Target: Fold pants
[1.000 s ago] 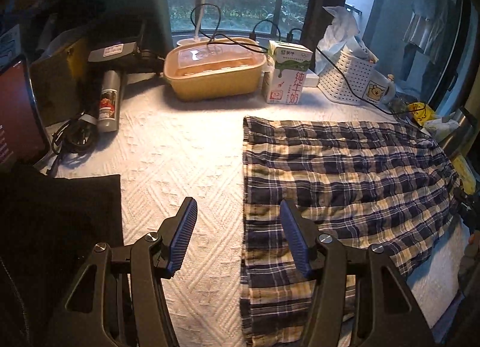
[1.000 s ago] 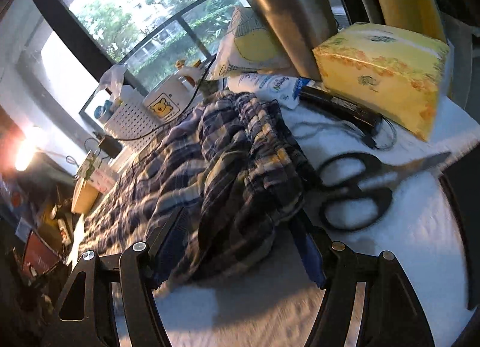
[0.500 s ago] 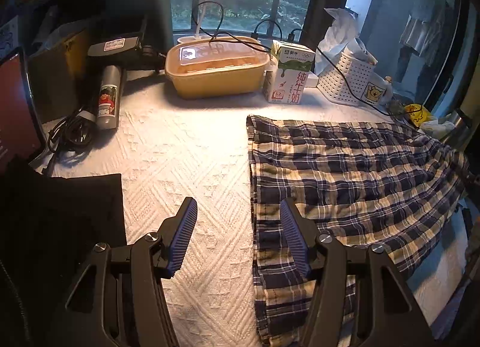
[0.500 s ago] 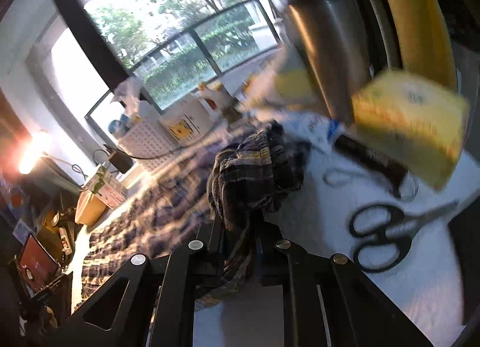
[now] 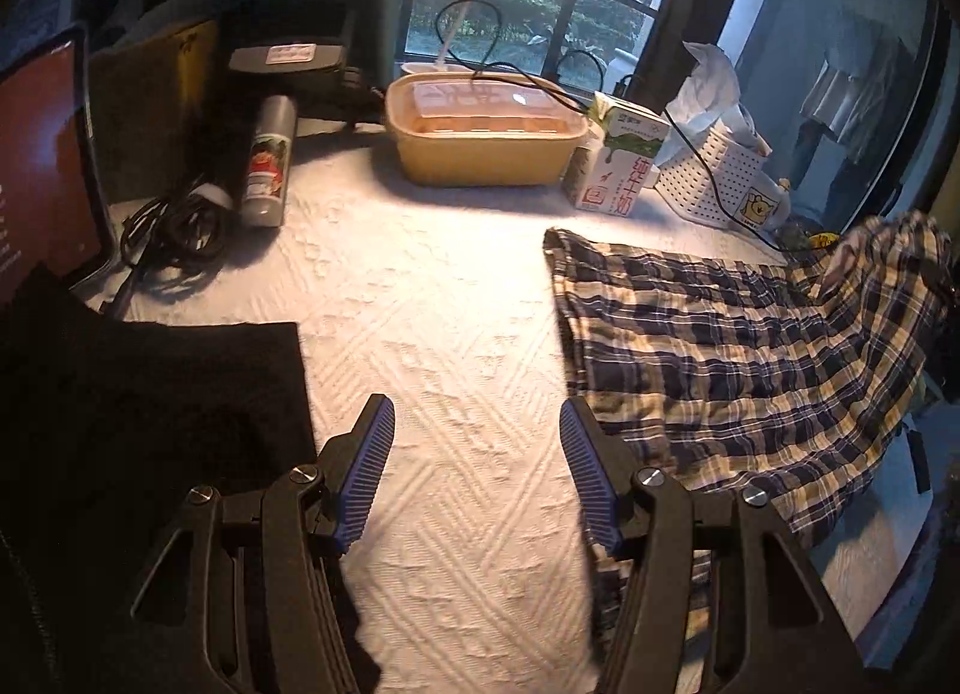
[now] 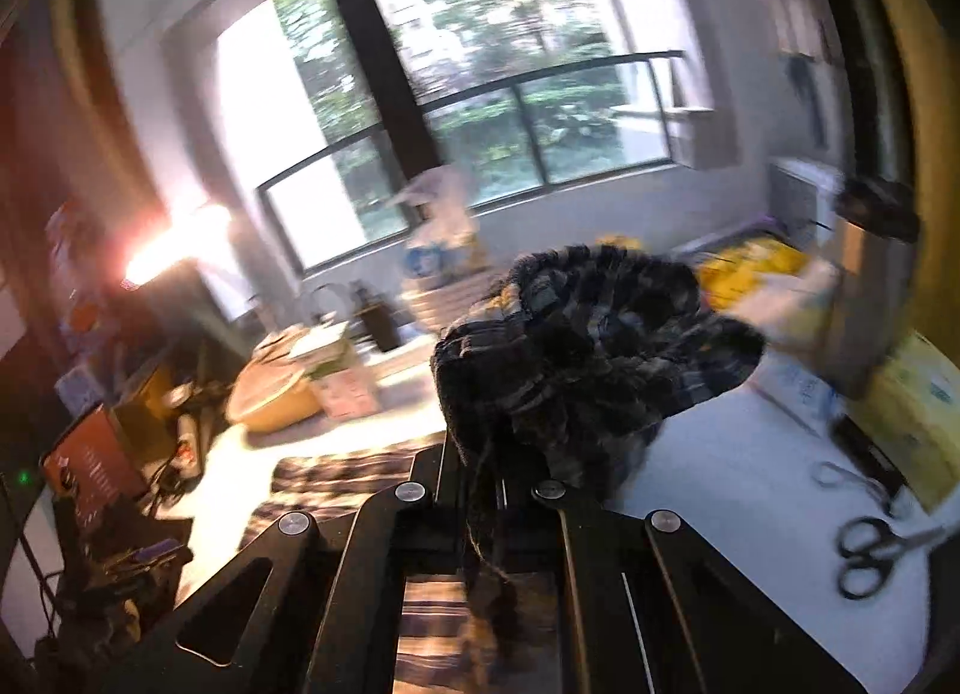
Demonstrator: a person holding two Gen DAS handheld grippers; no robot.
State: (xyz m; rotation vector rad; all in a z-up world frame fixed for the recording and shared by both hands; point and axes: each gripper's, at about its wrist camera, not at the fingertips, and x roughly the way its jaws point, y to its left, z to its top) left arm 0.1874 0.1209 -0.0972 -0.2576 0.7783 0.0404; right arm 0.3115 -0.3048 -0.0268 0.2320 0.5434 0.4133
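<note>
The plaid pants (image 5: pixel 720 346) lie on the white textured tablecloth (image 5: pixel 444 334), with their right end lifted off the table. My left gripper (image 5: pixel 477 472) is open and empty, low over the cloth just left of the pants' near left corner. My right gripper (image 6: pixel 480 454) is shut on the bunched end of the plaid pants (image 6: pixel 588 334) and holds it up above the table; the view is blurred.
A yellow lidded box (image 5: pixel 483 141), a milk carton (image 5: pixel 624 162) and a white basket (image 5: pixel 714 178) stand at the back. A spray can (image 5: pixel 267 168), cables (image 5: pixel 174 229) and a dark cloth (image 5: pixel 150 394) are at the left. Scissors (image 6: pixel 870 550) lie at the right.
My right gripper closed on the pants' end and lifted it up and toward the left. The pants' right end rose off the table. My left gripper drew slightly left, staying open.
</note>
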